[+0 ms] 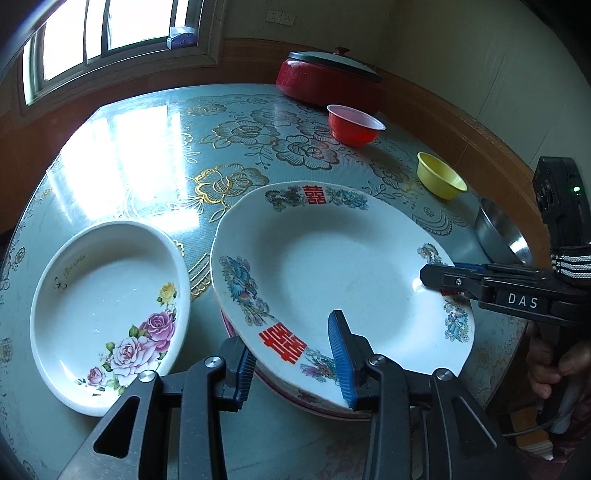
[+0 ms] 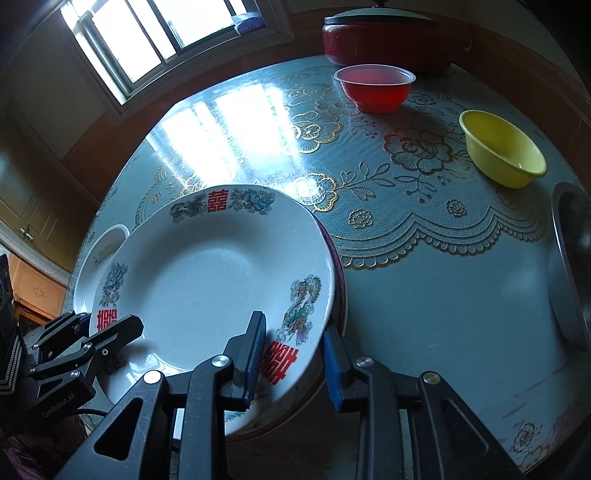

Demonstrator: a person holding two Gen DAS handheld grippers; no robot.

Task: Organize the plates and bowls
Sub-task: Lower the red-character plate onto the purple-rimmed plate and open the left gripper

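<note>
The dragon plate (image 1: 343,273) is lying tilted on top of another plate (image 1: 325,404) near the front edge of the table (image 1: 147,155), with the rose dish (image 1: 107,314) sitting just beside it on the left. Behind and to the right, the small bowl (image 1: 441,181) is standing apart from the cup (image 1: 354,123), which is sitting just in front of the lidded pot (image 1: 328,79) at the table's far edge. The steel pan (image 1: 500,232) is resting at the right edge, nearer than the small bowl.

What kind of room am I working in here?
Likely a home dining room: a round table under a floral cloth, a lidded red pot by the wall, and a window behind.
</note>
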